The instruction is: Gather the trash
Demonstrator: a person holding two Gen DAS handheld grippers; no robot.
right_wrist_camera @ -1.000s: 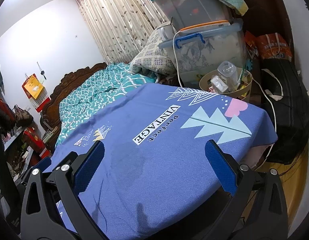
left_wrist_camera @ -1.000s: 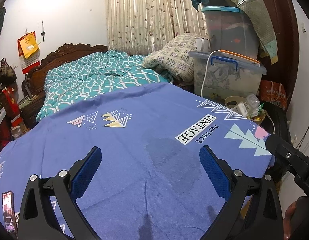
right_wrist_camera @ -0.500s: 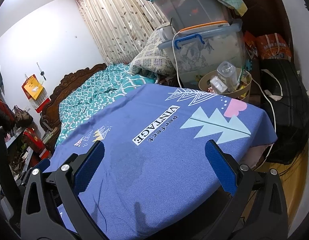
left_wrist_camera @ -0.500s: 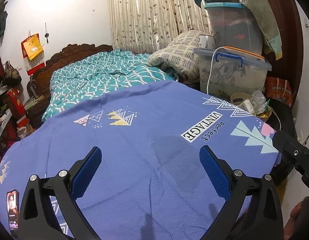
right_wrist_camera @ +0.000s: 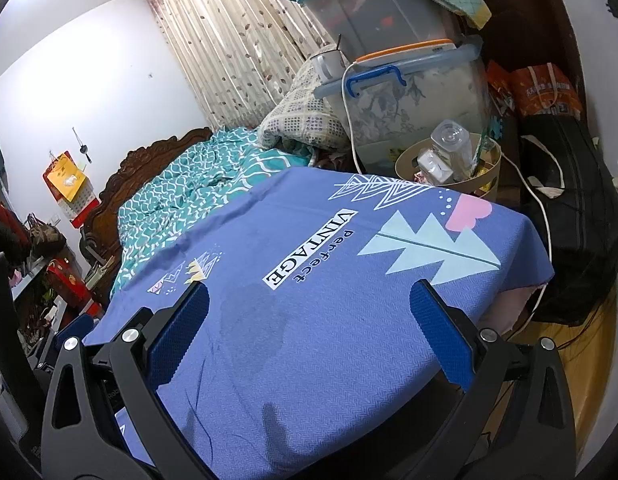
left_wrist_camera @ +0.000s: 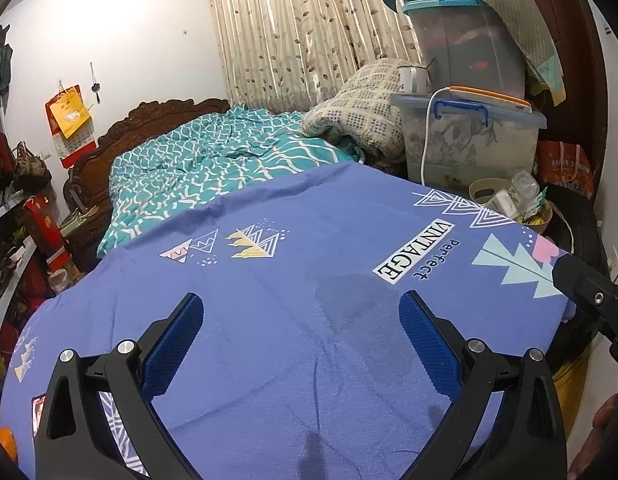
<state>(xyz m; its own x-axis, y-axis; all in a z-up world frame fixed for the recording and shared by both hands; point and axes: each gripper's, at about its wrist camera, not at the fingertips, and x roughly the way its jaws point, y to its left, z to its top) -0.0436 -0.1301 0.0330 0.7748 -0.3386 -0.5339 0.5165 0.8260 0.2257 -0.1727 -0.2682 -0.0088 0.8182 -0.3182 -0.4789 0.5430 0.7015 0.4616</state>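
1. The left gripper (left_wrist_camera: 301, 332) hangs over the purple cloth (left_wrist_camera: 309, 264), its blue pads spread wide with nothing between them.
2. The right gripper (right_wrist_camera: 309, 320) is likewise spread apart and empty, above the same cloth near its dark damp patch (right_wrist_camera: 253, 320).
3. The trash sits in a tan round bin (right_wrist_camera: 489, 176) just beyond the cloth's far right corner, beside the clear storage box (right_wrist_camera: 409, 100).
4. A clear plastic bottle (right_wrist_camera: 453, 148) stands in the bin, long axis roughly upright, leaning slightly, its end facing the right camera.
5. A white cable (right_wrist_camera: 349, 120) drops down the box front.
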